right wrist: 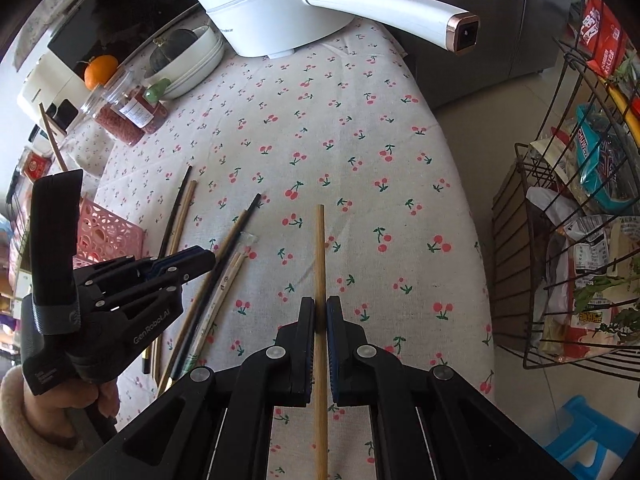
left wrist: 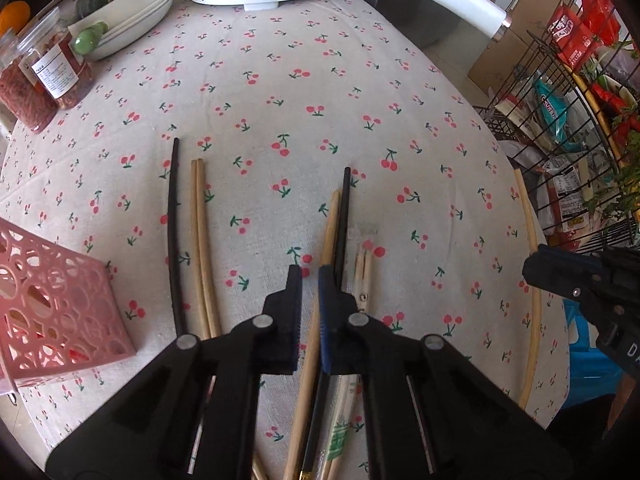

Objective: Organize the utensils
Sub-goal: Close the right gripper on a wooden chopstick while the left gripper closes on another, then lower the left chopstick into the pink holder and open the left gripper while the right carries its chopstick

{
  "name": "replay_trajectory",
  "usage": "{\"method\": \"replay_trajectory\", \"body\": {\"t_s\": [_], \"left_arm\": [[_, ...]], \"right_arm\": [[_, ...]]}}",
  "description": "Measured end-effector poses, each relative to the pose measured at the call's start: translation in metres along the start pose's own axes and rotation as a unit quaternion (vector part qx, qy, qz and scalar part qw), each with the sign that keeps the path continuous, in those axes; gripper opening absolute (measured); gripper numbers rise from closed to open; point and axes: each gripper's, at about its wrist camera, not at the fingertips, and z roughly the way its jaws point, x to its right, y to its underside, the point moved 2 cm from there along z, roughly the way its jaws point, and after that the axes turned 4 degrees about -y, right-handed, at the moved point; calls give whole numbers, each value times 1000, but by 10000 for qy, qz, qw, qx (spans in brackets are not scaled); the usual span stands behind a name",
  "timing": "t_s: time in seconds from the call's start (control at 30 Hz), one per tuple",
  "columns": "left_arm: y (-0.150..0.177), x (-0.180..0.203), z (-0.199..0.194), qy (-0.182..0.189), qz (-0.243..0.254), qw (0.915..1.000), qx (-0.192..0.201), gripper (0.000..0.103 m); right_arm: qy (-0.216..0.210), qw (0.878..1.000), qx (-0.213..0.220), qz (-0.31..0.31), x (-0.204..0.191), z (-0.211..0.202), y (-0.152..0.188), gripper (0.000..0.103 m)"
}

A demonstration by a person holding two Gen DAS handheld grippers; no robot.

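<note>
Chopsticks lie on a cherry-print tablecloth (left wrist: 280, 100). My left gripper (left wrist: 310, 276) hovers open over a wooden chopstick (left wrist: 330, 224) and a black chopstick (left wrist: 343, 216), with wrapped chopsticks (left wrist: 362, 272) beside them. A black chopstick (left wrist: 173, 216) and a wooden pair (left wrist: 200, 232) lie to the left. A pink perforated basket (left wrist: 52, 304) sits at the left edge. My right gripper (right wrist: 320, 308) is shut on a single wooden chopstick (right wrist: 319, 248) that points away along the cloth; the same chopstick shows in the left wrist view (left wrist: 532, 280).
A white electric pot (right wrist: 276, 8) with a long handle stands at the back. White bowls (left wrist: 132, 12), a squash and spice jars (left wrist: 44, 76) are at the back left. A wire rack (right wrist: 568, 240) of packets stands off the table's right edge.
</note>
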Motion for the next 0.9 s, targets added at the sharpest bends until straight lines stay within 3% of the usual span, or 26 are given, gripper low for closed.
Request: {"method": "replay_trajectory", "body": {"t_s": [0.37,0.53,0.73,0.8,0.9], "left_arm": [[-9,15,12,-176,414,9975,-550,9],[-16,23,13,-582,528,9966,-243,11],[-26,20,17,-703,271,9971,-102,7],[-26,20,11,-923,227,9954,129,6],[-23,14,-10,-854,114,9950,498,6]], "right_arm": [[-95,9999,23,45,0,-7,4,6],[-121,9998,114,99,5,-14,5,6],[-128,9997,187,87,6,-20,5,6],[-129,9995,297,27,2,-27,5,6],[-187,9982,557,-89,-7,-42,5,6]]}}
